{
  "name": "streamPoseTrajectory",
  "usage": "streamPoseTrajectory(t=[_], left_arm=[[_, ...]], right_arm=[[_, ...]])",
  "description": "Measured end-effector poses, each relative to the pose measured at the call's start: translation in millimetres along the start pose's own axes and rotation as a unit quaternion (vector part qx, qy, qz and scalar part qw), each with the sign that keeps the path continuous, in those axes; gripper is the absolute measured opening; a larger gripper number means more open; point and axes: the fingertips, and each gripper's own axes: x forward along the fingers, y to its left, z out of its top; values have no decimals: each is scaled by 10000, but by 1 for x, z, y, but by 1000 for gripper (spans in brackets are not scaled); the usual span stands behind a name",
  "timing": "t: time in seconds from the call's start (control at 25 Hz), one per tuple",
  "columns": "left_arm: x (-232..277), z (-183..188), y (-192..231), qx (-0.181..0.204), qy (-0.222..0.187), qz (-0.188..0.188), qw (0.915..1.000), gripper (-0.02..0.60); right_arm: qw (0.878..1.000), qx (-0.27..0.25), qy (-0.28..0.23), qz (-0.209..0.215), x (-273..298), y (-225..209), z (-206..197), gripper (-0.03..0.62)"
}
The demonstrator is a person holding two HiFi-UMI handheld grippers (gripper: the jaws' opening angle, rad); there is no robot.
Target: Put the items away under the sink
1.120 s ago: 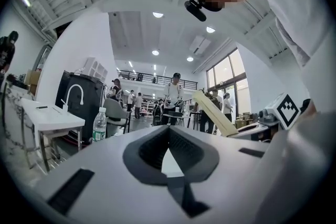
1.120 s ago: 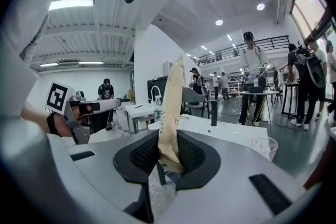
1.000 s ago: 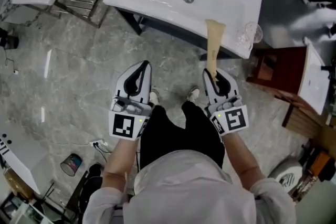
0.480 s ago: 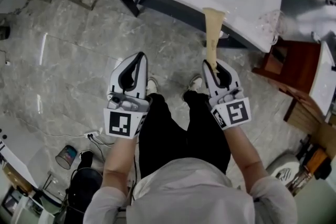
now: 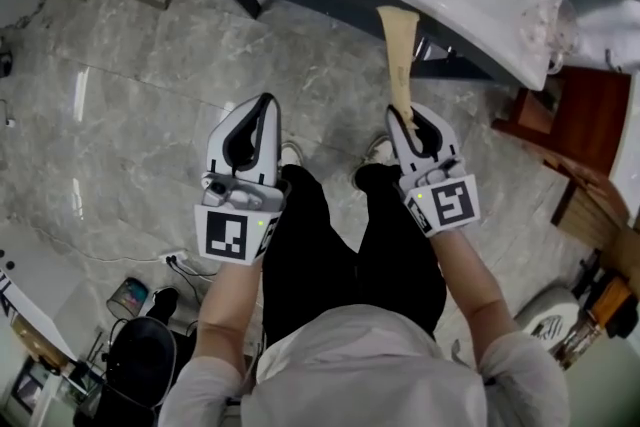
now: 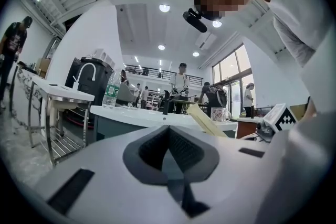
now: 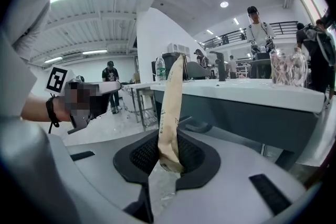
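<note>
Both forearms reach forward from the bottom of the frame, side by side. The left tool (image 5: 262, 107), centre-left, has its jaws pressed together with nothing between them. The right tool (image 5: 405, 118), centre-right, is clamped on the lower end of a tan packet (image 5: 397, 50).

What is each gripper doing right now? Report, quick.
Left gripper: closed, empty.
Right gripper: closed on a tan paper bag.
</note>
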Motion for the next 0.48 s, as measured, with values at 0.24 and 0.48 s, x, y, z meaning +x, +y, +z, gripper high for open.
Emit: streamPoseTrajectory(t=[0.24, 0.48], left_arm=[[8, -23, 3, 90, -52, -43, 9999, 3], [12, -44, 5, 238, -27, -122, 9996, 3]], right_arm=[[9999, -13, 147, 57, 15, -8, -41, 84], [9995, 60, 303, 102, 22, -13, -76, 84]])
